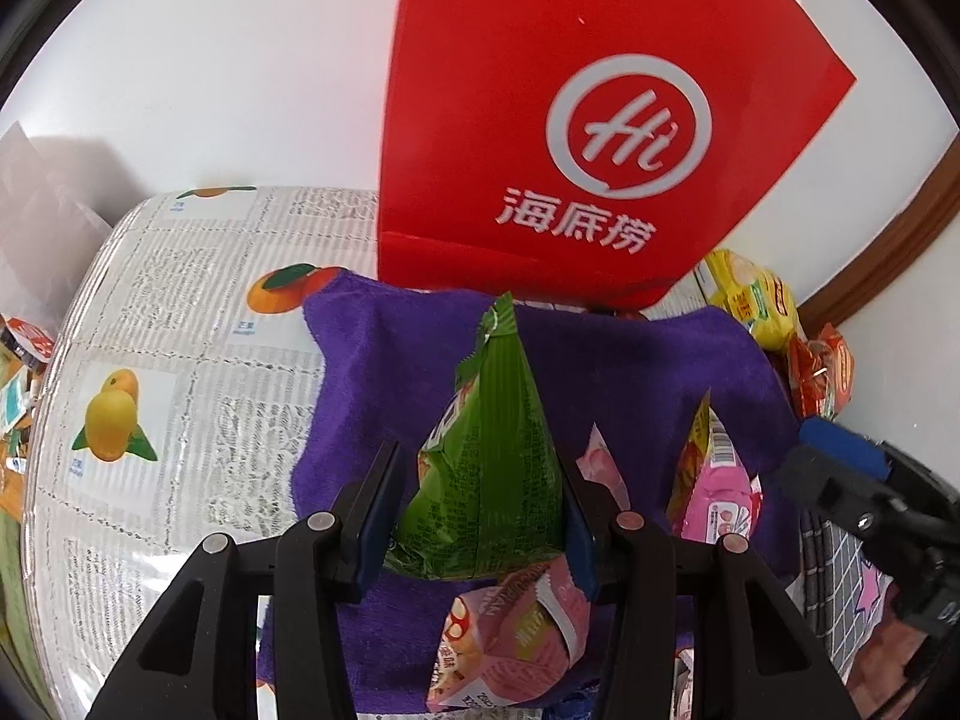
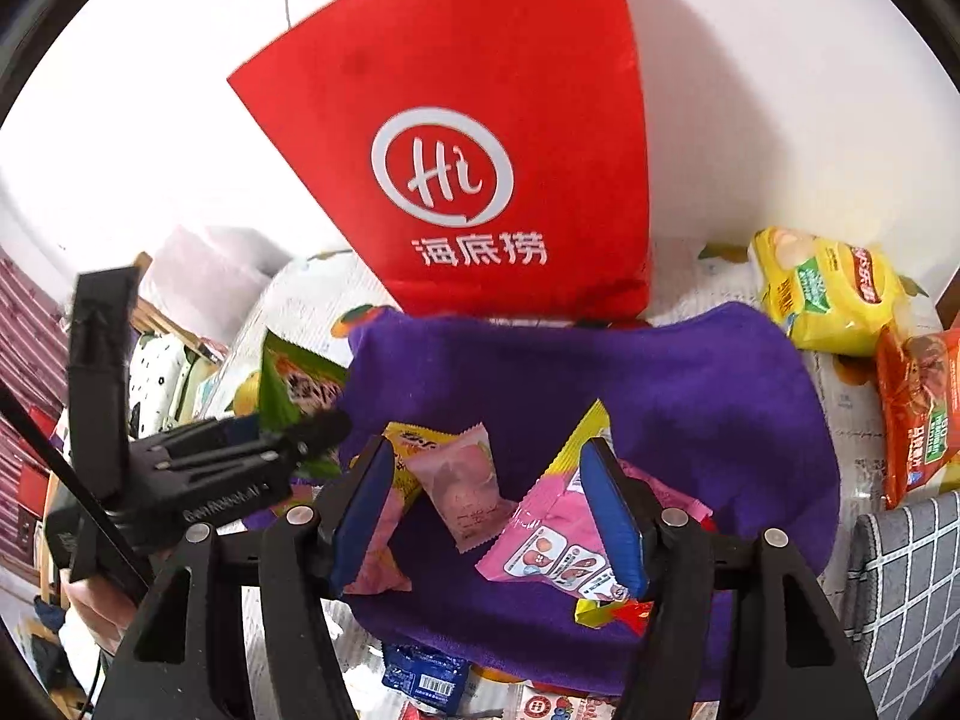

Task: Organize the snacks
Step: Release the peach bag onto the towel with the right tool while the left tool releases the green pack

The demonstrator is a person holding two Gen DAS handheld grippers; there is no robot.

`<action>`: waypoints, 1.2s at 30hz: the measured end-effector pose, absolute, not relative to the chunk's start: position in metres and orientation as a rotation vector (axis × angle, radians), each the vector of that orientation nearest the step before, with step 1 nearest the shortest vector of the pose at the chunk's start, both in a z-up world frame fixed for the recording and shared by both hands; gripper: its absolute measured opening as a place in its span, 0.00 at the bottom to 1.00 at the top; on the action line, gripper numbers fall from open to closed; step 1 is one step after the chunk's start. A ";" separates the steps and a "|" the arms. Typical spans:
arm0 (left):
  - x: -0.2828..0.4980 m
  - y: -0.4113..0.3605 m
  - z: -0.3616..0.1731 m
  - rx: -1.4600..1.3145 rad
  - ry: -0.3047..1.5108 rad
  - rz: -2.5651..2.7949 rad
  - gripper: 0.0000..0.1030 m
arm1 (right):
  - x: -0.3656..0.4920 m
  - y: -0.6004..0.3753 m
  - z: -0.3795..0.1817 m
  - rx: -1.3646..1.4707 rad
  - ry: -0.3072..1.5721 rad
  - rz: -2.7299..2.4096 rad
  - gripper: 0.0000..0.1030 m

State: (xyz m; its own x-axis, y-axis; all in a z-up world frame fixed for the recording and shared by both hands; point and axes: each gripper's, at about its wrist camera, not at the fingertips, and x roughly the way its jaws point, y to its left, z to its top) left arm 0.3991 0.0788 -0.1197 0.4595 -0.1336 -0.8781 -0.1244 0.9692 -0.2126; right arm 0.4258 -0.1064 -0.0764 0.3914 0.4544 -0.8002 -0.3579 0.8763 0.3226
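From the left wrist camera, the left gripper (image 1: 480,516) squeezes a green snack bag (image 1: 489,468) between its two pads, one pad on each side of the bag. The bag stands up with its pointed end far from the camera, over a purple towel (image 1: 384,372). A pink snack pack (image 1: 510,642) lies on the towel just under the green bag, near the camera. Another pink packet (image 1: 717,504) sits on the towel to the right. Far behind the towel stands a red paper bag (image 1: 576,120) on a tablecloth with fruit pictures (image 1: 168,330). A yellow snack bag (image 1: 750,294) lies far on the right. From the right wrist camera, the right gripper (image 2: 489,510) has its jaws apart and nothing is pinched in them; no pad presses on anything. A small pink candy packet (image 2: 465,486) lies on the purple towel in the gap between the fingers, not touched. A bigger pink packet lies beside the right finger (image 2: 612,510). On the left, the other gripper holds the green bag up above the towel's left edge. An orange snack bag (image 2: 918,414) lies far right, near the yellow one.
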 end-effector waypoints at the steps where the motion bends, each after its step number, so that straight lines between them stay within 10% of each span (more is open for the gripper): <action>1: 0.399 0.076 -0.121 -0.252 1.102 -0.010 0.44 | 0.426 -0.106 -0.076 0.103 1.049 0.517 0.62; 24: 0.399 0.052 -0.130 -0.198 1.153 -0.088 0.45 | 0.424 -0.100 -0.080 0.059 1.047 0.518 0.62; 36: 0.397 0.054 -0.118 -0.214 1.140 -0.126 0.63 | 0.421 -0.101 -0.076 0.047 1.033 0.507 0.62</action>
